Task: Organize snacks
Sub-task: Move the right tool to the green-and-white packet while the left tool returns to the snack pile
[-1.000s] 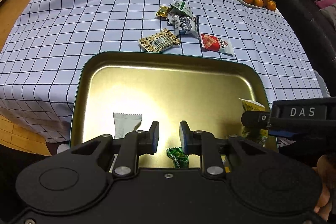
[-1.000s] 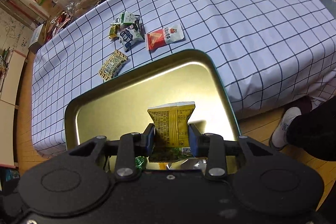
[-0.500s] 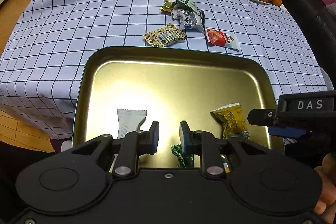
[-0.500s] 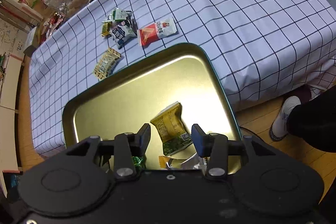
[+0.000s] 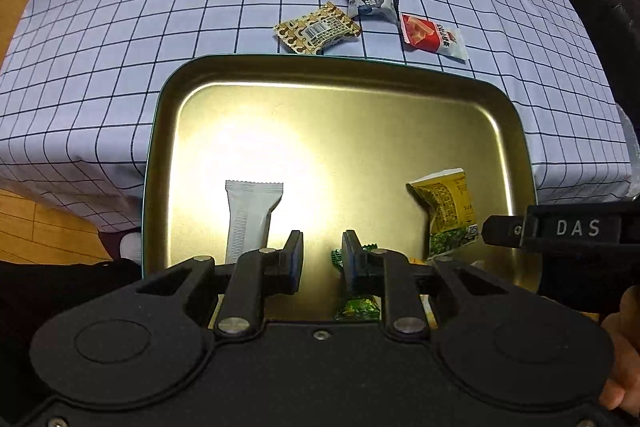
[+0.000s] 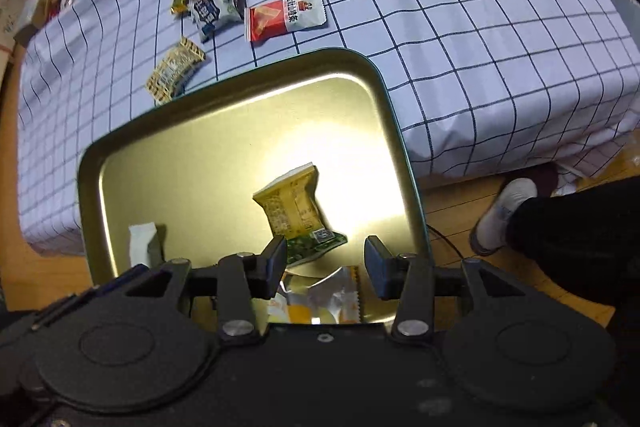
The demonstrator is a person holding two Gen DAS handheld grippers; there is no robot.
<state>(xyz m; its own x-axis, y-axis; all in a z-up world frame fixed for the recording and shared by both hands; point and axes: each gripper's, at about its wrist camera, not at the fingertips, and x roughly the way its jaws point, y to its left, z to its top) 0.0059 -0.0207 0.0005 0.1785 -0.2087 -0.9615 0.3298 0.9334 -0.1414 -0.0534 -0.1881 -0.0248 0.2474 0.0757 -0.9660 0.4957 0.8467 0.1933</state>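
On the left of the shallow gold metal tray (image 5: 516, 131) lies a long white sealed bar packet (image 5: 250, 215), set flat near the left rim, presumably so that later snacks have the bare middle to land on. The left gripper (image 5: 322, 259) hangs steeply above the near edge of the tray with its jaws narrow and nothing between them; a small green candy wrapper (image 5: 356, 307) lies on the tray floor below the right jaw, not pinched, so this hand seems simply to be waiting its turn. To the right rests the yellow crinkled snack pouch with a green lower band (image 6: 298, 211), lying loose and slightly askew on the tray. The right gripper (image 6: 326, 259) has its jaws parted moderately above it, having just been opening, and the pouch's green end lies just beside the left jaw without being pressed, which reads as a drop-off finished. Nearer the camera sits a silver and orange wrapper (image 6: 324, 301), part hidden by the gripper body. Beyond the far rim, on the blue checked tablecloth (image 5: 160, 7), the remaining snacks wait: a tan patterned packet (image 5: 318, 31), a blue and white pouch (image 5: 370, 1), and a red and white packet (image 5: 434, 37), likely next to be collected.
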